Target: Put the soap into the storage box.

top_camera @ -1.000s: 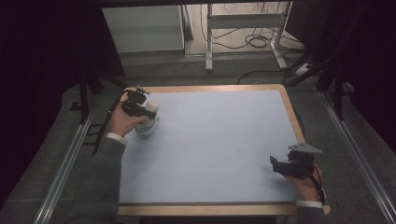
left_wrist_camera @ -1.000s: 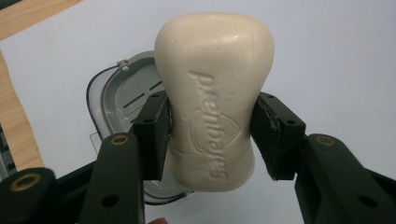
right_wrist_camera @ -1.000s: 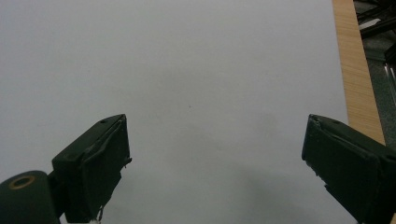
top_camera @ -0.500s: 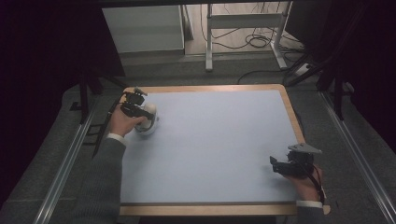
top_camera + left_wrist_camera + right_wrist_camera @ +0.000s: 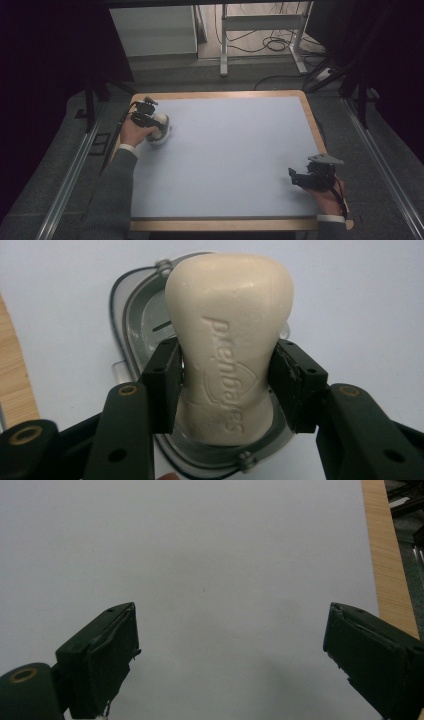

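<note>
- Left gripper [image 5: 150,120] at the far left corner of the table [image 5: 225,160]; in the left gripper view its jaws pinch a cream soap bar [image 5: 230,340] across the narrow waist, pads touching both sides.
- Soap bar carries embossed lettering; it sits over a clear plastic soap dish [image 5: 132,325] on the pale blue mat. Whether the bar touches the dish, cannot tell.
- From the high view, the dish [image 5: 161,136] lies just inside the mat's left edge, near the wooden border [image 5: 220,94].
- Right gripper [image 5: 300,179] rests at the near right corner, close to the mat's right edge; jaws spread wide, holding nothing [image 5: 230,645].
- Right gripper view: bare mat ahead, wooden strip [image 5: 387,555] along the right side.
- Middle of the mat between the two grippers is open, well apart from either hand.
- Left sleeve [image 5: 112,195] runs along the left edge.
</note>
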A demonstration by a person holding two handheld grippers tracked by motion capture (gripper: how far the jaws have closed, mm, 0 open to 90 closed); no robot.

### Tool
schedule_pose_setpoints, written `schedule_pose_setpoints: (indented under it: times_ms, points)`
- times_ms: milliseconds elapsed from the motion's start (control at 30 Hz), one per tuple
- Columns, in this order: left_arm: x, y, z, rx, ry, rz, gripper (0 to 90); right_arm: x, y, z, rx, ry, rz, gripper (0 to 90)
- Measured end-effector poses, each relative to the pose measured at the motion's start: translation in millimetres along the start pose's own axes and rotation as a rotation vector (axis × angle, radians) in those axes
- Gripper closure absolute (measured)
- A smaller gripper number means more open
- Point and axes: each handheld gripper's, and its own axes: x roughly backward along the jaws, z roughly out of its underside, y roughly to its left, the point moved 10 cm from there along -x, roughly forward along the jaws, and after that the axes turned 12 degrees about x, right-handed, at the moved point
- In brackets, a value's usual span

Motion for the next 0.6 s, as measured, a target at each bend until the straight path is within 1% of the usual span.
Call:
schedule_pose_setpoints:
  times_ms: [33,67,133,167,200,233,367,400,433,467,500,533,600]
  points:
    - [-0.8,0.1,-0.3,0.000,-0.004,-0.004,47.6,0.1,0.1,0.0,0.000,0.000,-0.001,7.2]
    - [-0.7,-0.7,-1.2,0.004,-0.014,0.000,47.6,0.1,0.1,0.0,0.000,0.000,-0.001,7.2]
    - [1.4,-2.9,-3.5,0.004,-0.037,0.008,43.7,0.4,-0.2,0.2,-0.001,0.000,-0.002,7.2]
    - [2.1,-5.4,-4.0,0.008,-0.043,0.024,39.2,0.5,-0.8,0.6,-0.002,0.001,0.000,7.2]
    - [2.9,-7.4,-3.8,0.005,-0.043,0.037,39.2,0.5,-0.8,0.6,-0.002,0.001,0.000,7.2]
    - [3.8,-8.9,-3.5,0.003,-0.045,0.043,36.1,0.7,-0.7,0.6,-0.002,0.001,0.000,7.3]
    - [8.0,-15.2,-1.1,-0.009,-0.056,0.074,32.7,1.1,-0.6,0.5,-0.002,0.001,0.000,7.2]
    - [12.3,-18.8,-0.1,-0.025,-0.077,0.084,31.5,1.5,-0.7,0.3,-0.001,0.000,0.001,7.2]
    - [12.3,-18.8,-0.1,-0.025,-0.077,0.084,30.9,1.5,-0.7,0.3,-0.001,0.000,0.001,7.2]
    - [15.0,-20.5,0.7,-0.036,-0.085,0.087,30.3,1.2,-1.2,0.6,-0.003,0.000,0.003,7.3]
    - [20.4,-26.2,2.6,-0.058,-0.105,0.105,29.6,1.1,-1.4,0.8,-0.003,0.002,0.002,7.2]
    - [20.4,-26.2,2.6,-0.058,-0.105,0.105,29.1,1.1,-1.4,0.8,-0.003,0.002,0.002,7.2]
    - [24.8,-32.6,6.5,-0.085,-0.113,0.128,27.9,1.8,-1.7,-0.4,0.000,-0.007,0.012,7.3]
